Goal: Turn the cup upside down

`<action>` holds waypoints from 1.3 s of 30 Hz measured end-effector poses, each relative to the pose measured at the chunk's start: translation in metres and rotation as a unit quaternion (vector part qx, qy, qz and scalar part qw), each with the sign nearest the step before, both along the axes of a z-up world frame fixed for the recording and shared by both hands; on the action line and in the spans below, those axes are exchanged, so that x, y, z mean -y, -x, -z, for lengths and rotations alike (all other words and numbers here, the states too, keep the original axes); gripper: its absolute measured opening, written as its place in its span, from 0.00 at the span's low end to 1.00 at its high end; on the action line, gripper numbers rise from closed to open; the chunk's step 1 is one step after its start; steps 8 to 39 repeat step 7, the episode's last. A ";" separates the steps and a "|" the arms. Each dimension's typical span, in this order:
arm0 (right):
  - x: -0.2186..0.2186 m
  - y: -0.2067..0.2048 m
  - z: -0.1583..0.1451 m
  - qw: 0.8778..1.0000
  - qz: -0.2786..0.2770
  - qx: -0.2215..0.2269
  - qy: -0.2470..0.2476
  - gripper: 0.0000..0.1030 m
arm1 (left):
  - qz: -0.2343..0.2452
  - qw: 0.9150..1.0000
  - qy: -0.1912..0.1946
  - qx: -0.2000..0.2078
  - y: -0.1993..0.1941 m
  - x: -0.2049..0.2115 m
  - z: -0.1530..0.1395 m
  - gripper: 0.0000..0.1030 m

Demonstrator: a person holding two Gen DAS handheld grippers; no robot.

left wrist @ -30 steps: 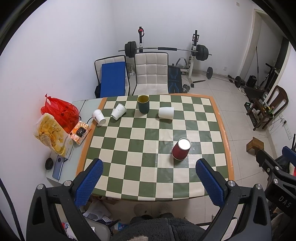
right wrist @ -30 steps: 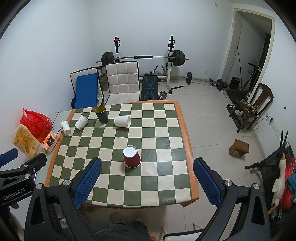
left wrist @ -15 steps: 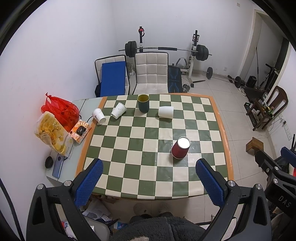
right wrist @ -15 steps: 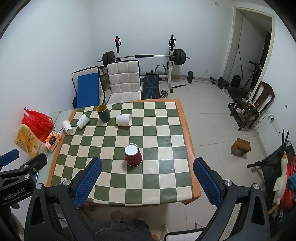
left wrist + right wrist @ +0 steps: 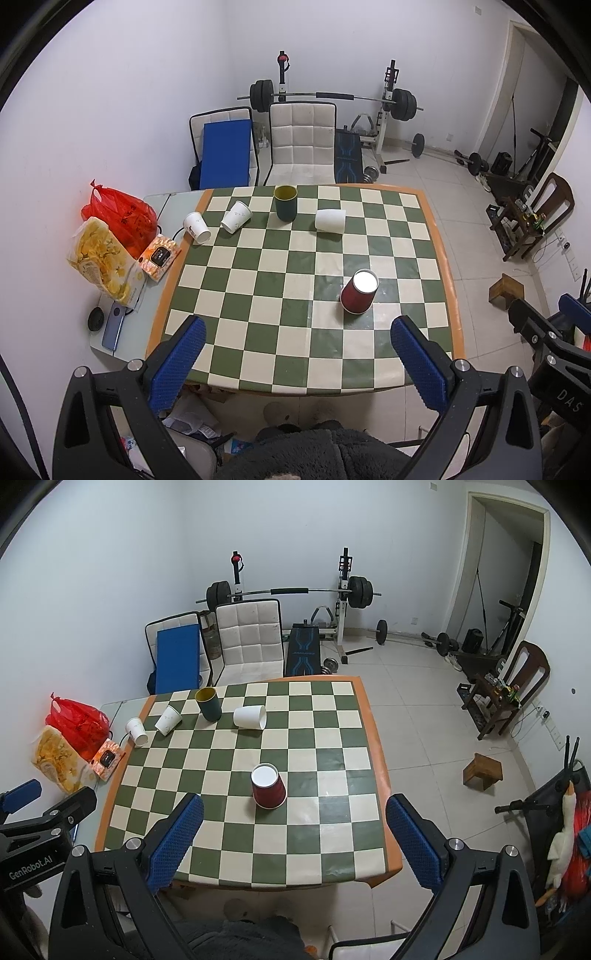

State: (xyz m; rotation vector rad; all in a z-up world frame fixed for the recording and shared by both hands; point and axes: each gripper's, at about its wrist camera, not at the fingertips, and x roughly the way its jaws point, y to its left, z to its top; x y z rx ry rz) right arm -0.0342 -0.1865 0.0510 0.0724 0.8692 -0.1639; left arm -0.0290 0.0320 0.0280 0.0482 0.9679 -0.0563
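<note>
The checkered surface (image 5: 303, 280) fills the middle of both wrist views, with a weight bench and chairs beyond its far edge and snack bags on a side table to the left. Both tools hang above the near edge, well apart from everything on it: the left tool (image 5: 293, 363) and the right tool (image 5: 295, 843) each have their blue pads spread wide and grasp nothing.

The red cup (image 5: 268, 785) stands alone toward the near right of the surface, its wide rim down and its white base up, so it looks flipped already. Along the far left sit a dark green cup (image 5: 285, 203), upright with its mouth open, and three white paper cups lying on their sides (image 5: 330, 220) (image 5: 236, 216) (image 5: 196, 228).

If another cup is to be turned, the upright green one seems the likely candidate. Doing it well would mean closing the pads across the middle of its wall, lifting clear of the neighbouring white cups, rotating fully, and setting the rim flat before letting go.
</note>
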 end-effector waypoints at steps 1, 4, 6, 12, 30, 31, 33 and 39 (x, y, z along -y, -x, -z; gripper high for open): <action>-0.001 0.001 0.000 1.000 0.000 0.000 0.000 0.98 | 0.001 1.000 0.000 0.000 0.000 0.000 0.000 1.00; -0.002 0.002 0.001 1.000 -0.001 -0.001 -0.001 0.98 | 0.000 1.000 0.000 0.001 0.000 0.000 0.000 1.00; -0.004 0.005 0.000 1.000 -0.002 -0.001 -0.002 0.98 | 0.000 1.000 0.001 0.000 0.001 0.001 0.000 1.00; -0.005 0.007 0.000 1.000 -0.002 0.000 -0.002 0.98 | 0.000 1.000 0.000 0.000 0.002 0.001 0.000 1.00; -0.005 0.007 0.000 1.000 -0.002 0.000 -0.002 0.98 | 0.000 1.000 0.000 0.000 0.002 0.001 0.000 1.00; -0.005 0.007 0.000 1.000 -0.002 0.000 -0.002 0.98 | 0.000 1.000 0.000 0.000 0.002 0.001 0.000 1.00; -0.005 0.007 0.000 1.000 -0.002 0.000 -0.002 0.98 | 0.000 1.000 0.000 0.000 0.002 0.001 0.000 1.00; -0.005 0.007 0.000 1.000 -0.002 0.000 -0.002 0.98 | 0.000 1.000 0.000 0.000 0.002 0.001 0.000 1.00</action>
